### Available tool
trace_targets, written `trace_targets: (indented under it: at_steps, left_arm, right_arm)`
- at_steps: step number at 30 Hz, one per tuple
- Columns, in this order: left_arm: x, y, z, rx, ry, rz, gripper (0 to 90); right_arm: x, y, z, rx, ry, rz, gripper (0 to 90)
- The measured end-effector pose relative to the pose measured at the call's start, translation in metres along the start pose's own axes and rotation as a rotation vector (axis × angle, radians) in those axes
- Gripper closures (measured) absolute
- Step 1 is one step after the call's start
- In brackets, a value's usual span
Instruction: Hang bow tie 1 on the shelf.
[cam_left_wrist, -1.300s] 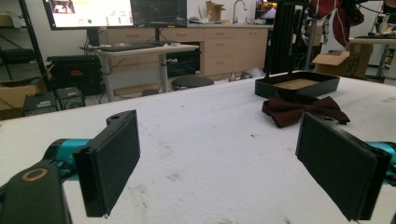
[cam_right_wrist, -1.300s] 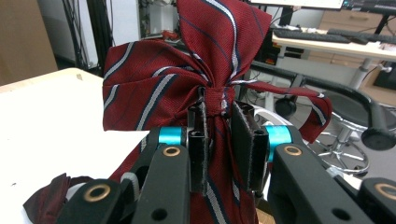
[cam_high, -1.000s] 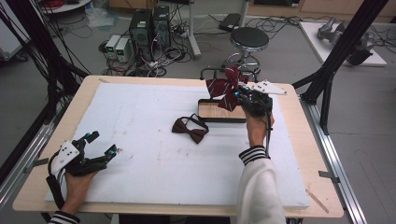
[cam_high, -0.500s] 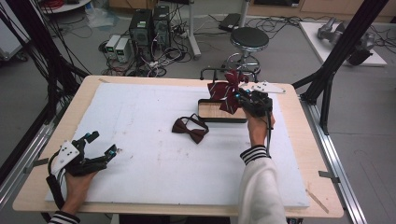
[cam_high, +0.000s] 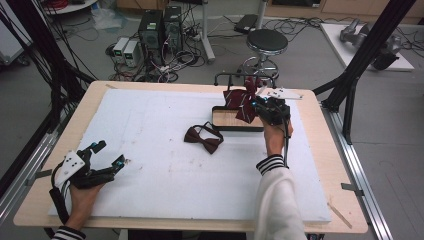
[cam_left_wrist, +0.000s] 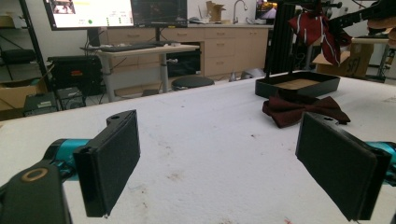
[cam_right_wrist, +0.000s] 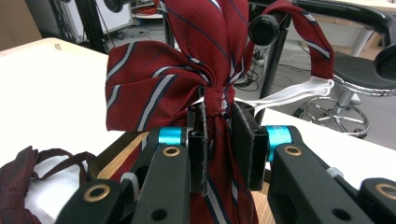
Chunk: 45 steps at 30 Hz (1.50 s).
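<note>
A striped dark-red bow tie (cam_high: 243, 100) (cam_right_wrist: 187, 79) hangs at the black rail of a small stand (cam_high: 243, 76), its strap looped over the rail's end knob (cam_right_wrist: 264, 29). My right gripper (cam_high: 257, 103) (cam_right_wrist: 218, 140) is shut on its knot, over the stand's black tray (cam_high: 235, 122). A plain dark-red bow tie (cam_high: 203, 138) (cam_left_wrist: 303, 107) lies flat on the white mat, left of the tray. My left gripper (cam_high: 111, 155) (cam_left_wrist: 217, 163) rests open near the mat's front left corner, with nothing between its black pads (cam_left_wrist: 114, 163).
The white foam mat (cam_high: 160, 165) covers most of the wooden table (cam_high: 325, 200). A white card (cam_high: 282, 93) lies behind the stand. Beyond the table's far edge are a stool (cam_high: 267, 42), computers (cam_high: 160, 30) and cables; black frame posts (cam_high: 367, 50) stand at both sides.
</note>
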<state>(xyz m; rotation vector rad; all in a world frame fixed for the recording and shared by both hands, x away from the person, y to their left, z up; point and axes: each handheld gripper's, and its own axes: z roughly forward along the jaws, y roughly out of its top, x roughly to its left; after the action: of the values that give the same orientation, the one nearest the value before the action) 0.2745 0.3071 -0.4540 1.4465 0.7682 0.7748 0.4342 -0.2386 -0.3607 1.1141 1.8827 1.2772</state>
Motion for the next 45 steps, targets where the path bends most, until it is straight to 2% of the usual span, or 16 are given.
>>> trace_targets:
  at_steps: [11, 15, 21, 22, 24, 27, 29, 31, 33, 45]
  left_arm:
    - [0.0001, 0.0, 0.0, 0.001, 0.0, 0.0, 14.2]
    - [0.0001, 0.0001, 0.0, 0.001, 0.0, 0.0, 14.2]
    - [0.0001, 0.0, 0.0, 0.0, -0.001, 0.0, 14.2]
    - [0.0001, 0.0001, 0.0, 0.001, -0.001, -0.001, 14.2]
    - [0.0001, 0.0, 0.0001, 0.001, -0.001, 0.0, 14.2]
    - [0.0002, 0.0001, -0.0001, 0.0, -0.001, -0.002, 14.2]
    - [0.0002, 0.0, 0.0, 0.0, -0.001, -0.002, 14.2]
    - [0.0002, 0.0, -0.0001, 0.0, -0.001, -0.001, 14.2]
    - [0.0002, 0.0, -0.0001, -0.001, -0.001, -0.002, 14.2]
    - [0.0002, 0.0, -0.0001, -0.002, -0.001, -0.001, 14.2]
  right_arm:
    - [0.0006, -0.0016, 0.0042, 0.007, 0.002, -0.001, 76.5]
    - [-0.0009, -0.0027, 0.0049, 0.006, 0.011, 0.014, 75.7]
    - [-0.0004, -0.0031, 0.0055, 0.009, 0.023, 0.023, 71.4]
    - [-0.0003, -0.003, 0.0057, 0.005, 0.019, 0.018, 67.5]
    - [0.0016, -0.0021, 0.0057, -0.004, 0.016, 0.022, 52.7]
    - [0.0034, -0.0016, 0.0062, -0.021, 0.006, 0.033, 40.7]
    - [0.0051, -0.001, 0.0065, -0.026, -0.023, 0.036, 28.2]
    - [0.0058, -0.0009, 0.0067, -0.027, -0.032, 0.045, 26.3]
    - [0.0062, -0.0005, 0.0058, -0.034, -0.038, 0.054, 20.6]
    - [0.0057, 0.0022, -0.0028, -0.038, -0.024, 0.066, 16.8]
